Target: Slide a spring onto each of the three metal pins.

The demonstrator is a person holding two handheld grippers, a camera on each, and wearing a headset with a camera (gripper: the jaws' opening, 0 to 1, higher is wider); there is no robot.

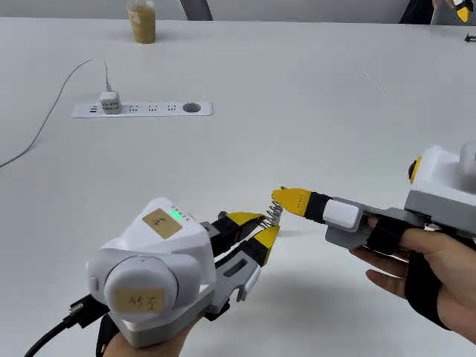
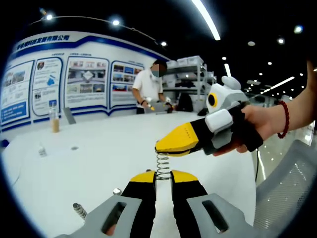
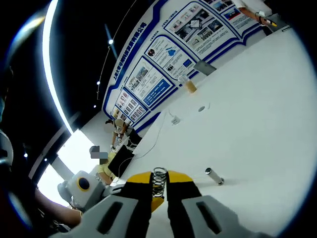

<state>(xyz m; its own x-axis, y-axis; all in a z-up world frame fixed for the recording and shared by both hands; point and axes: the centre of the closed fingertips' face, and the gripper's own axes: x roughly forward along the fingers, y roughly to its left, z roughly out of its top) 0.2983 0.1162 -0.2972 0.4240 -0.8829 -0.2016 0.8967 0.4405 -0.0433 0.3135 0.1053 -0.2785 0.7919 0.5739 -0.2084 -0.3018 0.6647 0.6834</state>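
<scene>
Grips the spring by its lower end in the left gripper, with both yellow-tipped jaws clenched on the coils, and holds it upright above the white table, clear of the surface. Meets the spring's upper end with the right gripper, reaching in from the right in the head view. Takes the coils into the narrow slit between the yellow tips in the right gripper view; cannot tell whether squeezing or merely touching. Just right of those jaws, flat on the table and apart from the spring: a short metal pin. Left of the left jaws, also on the table: a small ribbed metal piece and a smaller metal piece, too small to make out. Around the right gripper's body: a hand with a black strap across it. Farther back: a white power strip with a white charger plugged in and a cable trailing left. Near the far edge: a cup of brown drink. Beyond the table, in the left gripper view: a person standing before blue-and-white wall posters.
</scene>
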